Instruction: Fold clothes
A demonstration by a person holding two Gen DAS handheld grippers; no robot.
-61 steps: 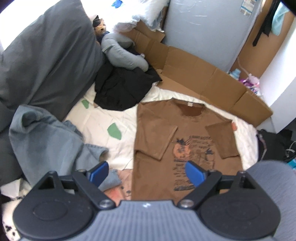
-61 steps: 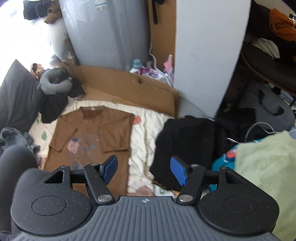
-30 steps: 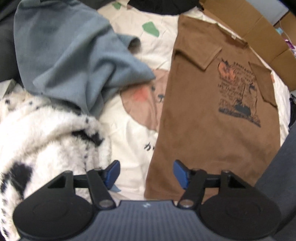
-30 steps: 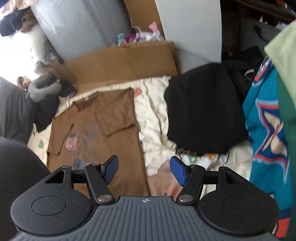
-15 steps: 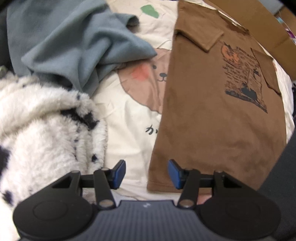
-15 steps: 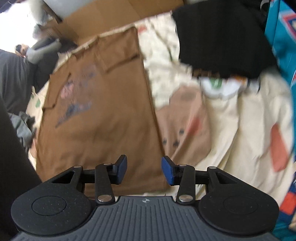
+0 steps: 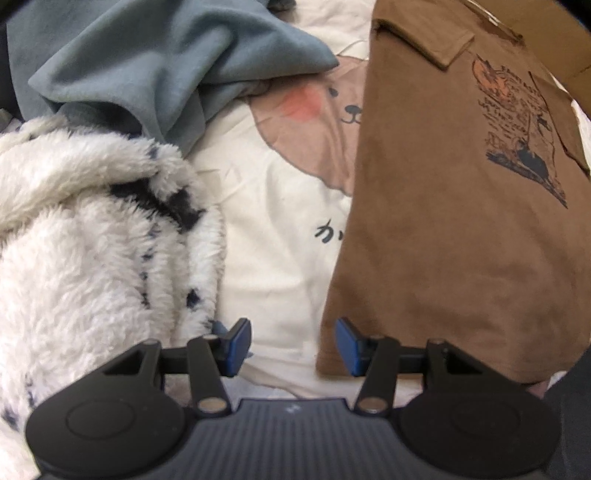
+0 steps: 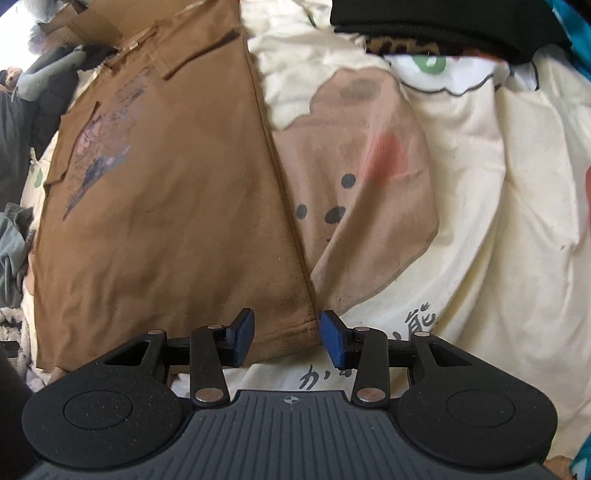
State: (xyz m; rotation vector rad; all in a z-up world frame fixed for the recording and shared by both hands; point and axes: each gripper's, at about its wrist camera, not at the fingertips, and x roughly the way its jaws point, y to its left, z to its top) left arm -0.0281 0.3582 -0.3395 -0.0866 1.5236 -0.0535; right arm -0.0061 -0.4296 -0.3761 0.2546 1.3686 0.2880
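Note:
A brown printed T-shirt (image 7: 443, 206) lies flat on a cream bear-print sheet (image 7: 280, 266), both sleeves folded in over its chest. My left gripper (image 7: 291, 345) is open, low over the sheet at the shirt's bottom left corner, its right pad at the hem. The shirt also shows in the right wrist view (image 8: 166, 192). My right gripper (image 8: 284, 332) is open with the shirt's bottom right corner lying between its blue pads.
A white fluffy spotted blanket (image 7: 85, 251) and a blue-grey garment (image 7: 147, 66) lie left of the shirt. A black garment (image 8: 450, 22) and a teal fabric (image 8: 583, 33) lie at the far right. The sheet (image 8: 498, 206) extends to the right.
Both grippers have dropped from high above the bed to the shirt's bottom hem, one at each corner. Their jaws have narrowed but stay open.

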